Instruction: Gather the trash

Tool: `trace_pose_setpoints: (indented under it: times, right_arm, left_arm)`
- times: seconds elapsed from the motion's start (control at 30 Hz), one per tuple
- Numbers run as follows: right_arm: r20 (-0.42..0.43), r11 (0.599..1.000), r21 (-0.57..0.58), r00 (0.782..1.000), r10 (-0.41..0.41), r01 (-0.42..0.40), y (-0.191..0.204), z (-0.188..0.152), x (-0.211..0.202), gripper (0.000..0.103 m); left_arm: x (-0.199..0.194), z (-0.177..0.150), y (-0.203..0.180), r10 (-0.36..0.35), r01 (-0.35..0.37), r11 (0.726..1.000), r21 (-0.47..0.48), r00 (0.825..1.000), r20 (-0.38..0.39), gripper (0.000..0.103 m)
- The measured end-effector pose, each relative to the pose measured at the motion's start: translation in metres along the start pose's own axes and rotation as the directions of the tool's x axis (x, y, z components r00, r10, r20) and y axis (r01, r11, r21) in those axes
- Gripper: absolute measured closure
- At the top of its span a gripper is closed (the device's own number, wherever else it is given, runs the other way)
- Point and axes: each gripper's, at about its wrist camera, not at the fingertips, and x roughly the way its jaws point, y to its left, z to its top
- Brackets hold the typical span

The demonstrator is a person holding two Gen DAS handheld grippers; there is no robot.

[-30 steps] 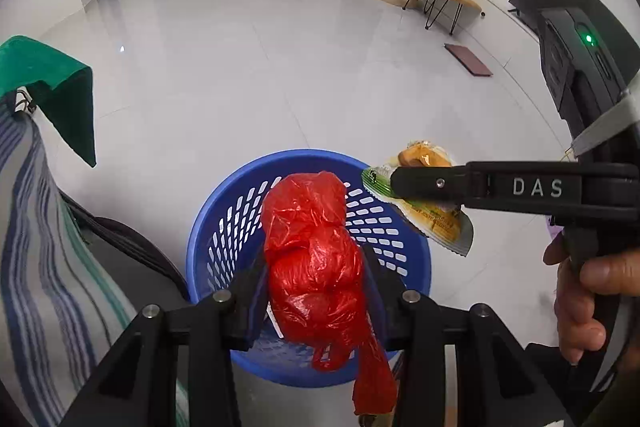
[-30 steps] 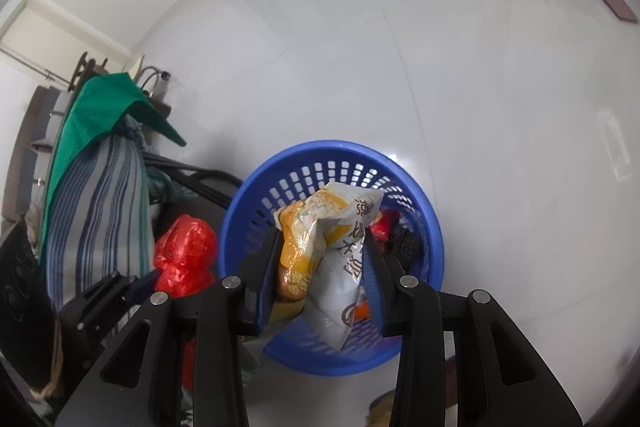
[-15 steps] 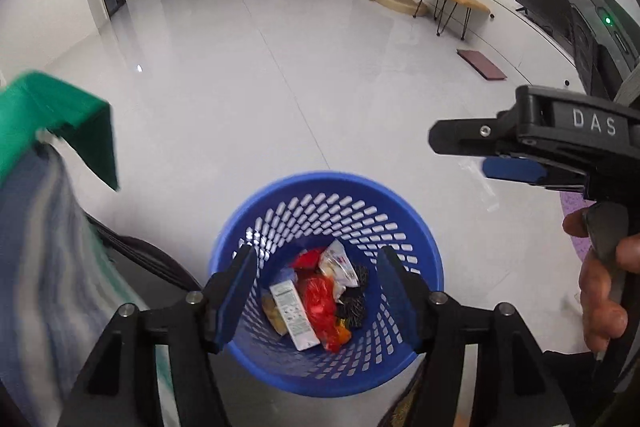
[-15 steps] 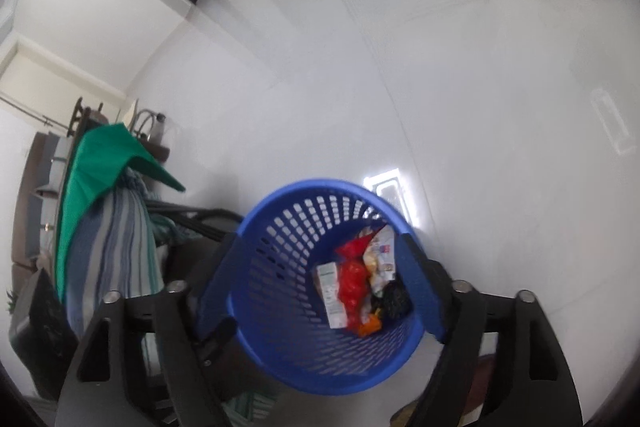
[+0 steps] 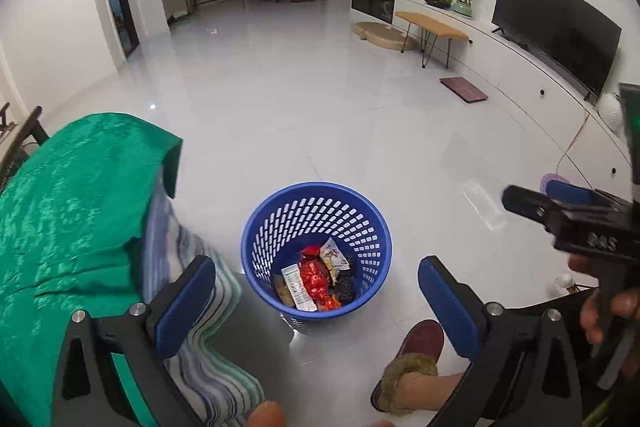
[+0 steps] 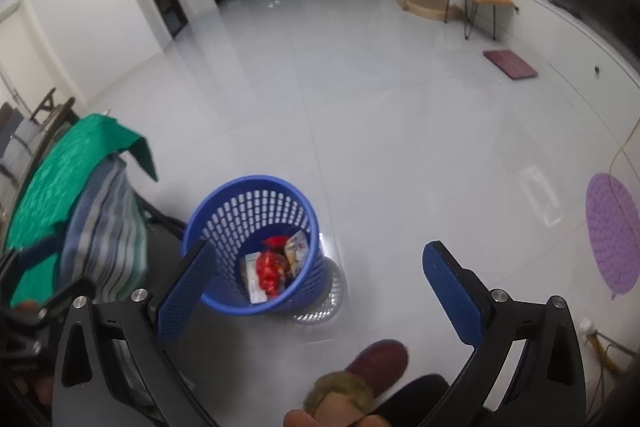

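A blue perforated waste basket (image 5: 256,227) stands on the white tile floor; it also shows in the right wrist view (image 6: 224,207). Inside lie a red plastic bag (image 5: 314,277), a snack wrapper (image 5: 334,255) and other packets; the red bag also shows in the right wrist view (image 6: 268,269). My left gripper (image 5: 316,291) is open and empty, high above the basket. My right gripper (image 6: 320,279) is open and empty, above and just right of the basket; it shows at the right edge of the left wrist view (image 5: 568,211).
A seat draped with green cloth (image 5: 68,211) and striped fabric (image 6: 108,231) stands left of the basket. The person's slippered foot (image 5: 416,351) is near the basket. A purple mat (image 6: 612,231), a cable, a bench (image 5: 432,27) and a TV (image 5: 556,27) are to the right.
Both grippers opened and dropped the red bag and the snack wrapper into the basket, then rose and drew back. The view now takes in much more of the room.
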Motion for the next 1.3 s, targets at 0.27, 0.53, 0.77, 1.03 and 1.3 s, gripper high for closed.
trace_pose_setpoints:
  times: [0.27, 0.53, 0.77, 1.03, 1.3]
  right_arm:
    - [0.059, 0.991, -0.130, 0.998, 0.032, -0.024, 0.037, -0.014, -0.059, 0.000]
    - [0.017, 0.986, -0.169, 1.000, -0.004, 0.007, 0.055, -0.037, -0.073, 0.000]
    - [0.005, 0.975, -0.223, 1.000, 0.016, -0.015, 0.081, -0.047, -0.079, 0.000]
    - [0.004, 0.971, -0.237, 1.000, 0.024, -0.023, 0.090, -0.045, -0.085, 0.000]
    - [-0.008, 0.976, -0.216, 1.000, 0.018, -0.019, 0.088, -0.045, -0.083, 0.000]
  left_arm:
    - [-0.035, 0.000, -0.004, 0.124, -0.124, 0.992, -0.023, 0.992, 0.025, 0.000]
    - [-0.059, -0.010, 0.007, 0.055, -0.054, 0.996, -0.070, 0.998, 0.020, 0.000]
    - [-0.067, -0.013, 0.013, 0.074, -0.073, 0.994, -0.086, 0.997, 0.002, 0.000]
    - [-0.072, -0.013, 0.012, 0.093, -0.092, 0.992, -0.091, 0.996, 0.014, 0.000]
    - [-0.068, -0.014, 0.014, 0.095, -0.095, 0.991, -0.098, 0.995, 0.000, 0.000]
